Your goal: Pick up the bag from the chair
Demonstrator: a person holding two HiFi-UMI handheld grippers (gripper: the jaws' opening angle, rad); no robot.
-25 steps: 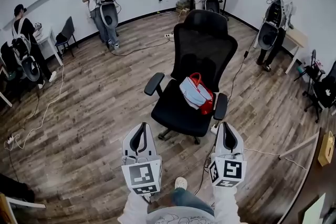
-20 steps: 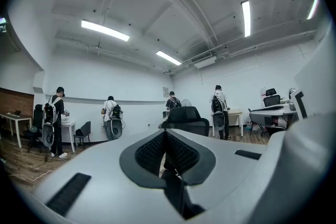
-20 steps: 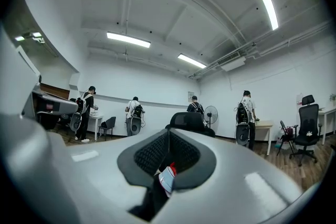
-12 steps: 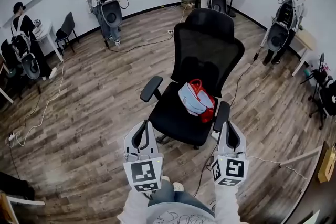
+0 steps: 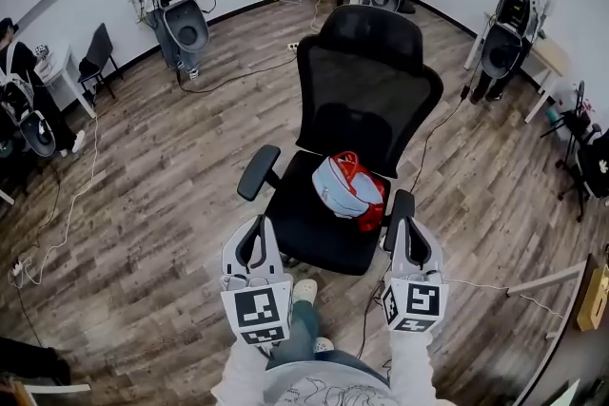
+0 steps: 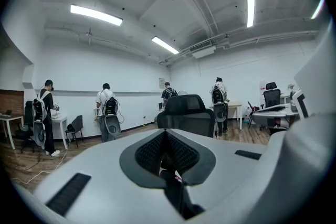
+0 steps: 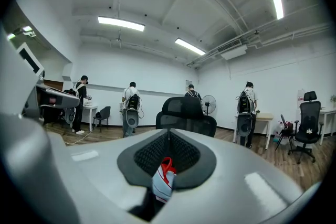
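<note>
Bag (image 5: 347,188) on chair (image 5: 309,228), sliver seen between right gripper (image 5: 407,225) jaws

It is a big office-like room: white walls, a wood-pattern floor (image 5: 143,166), a black office chair (image 5: 357,109) at frame centre, a desk (image 7: 264,116) by the wall, tube lights (image 6: 96,14) on the ceiling.

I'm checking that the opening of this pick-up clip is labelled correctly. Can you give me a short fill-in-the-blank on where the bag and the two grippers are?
1. The bag lies on the ___ of the black office chair.
2. The bag's handles are ___.
3. The left gripper and the right gripper are in front of the chair, and ___ of them touches the bag.

Missing words: seat; red; neither.
</note>
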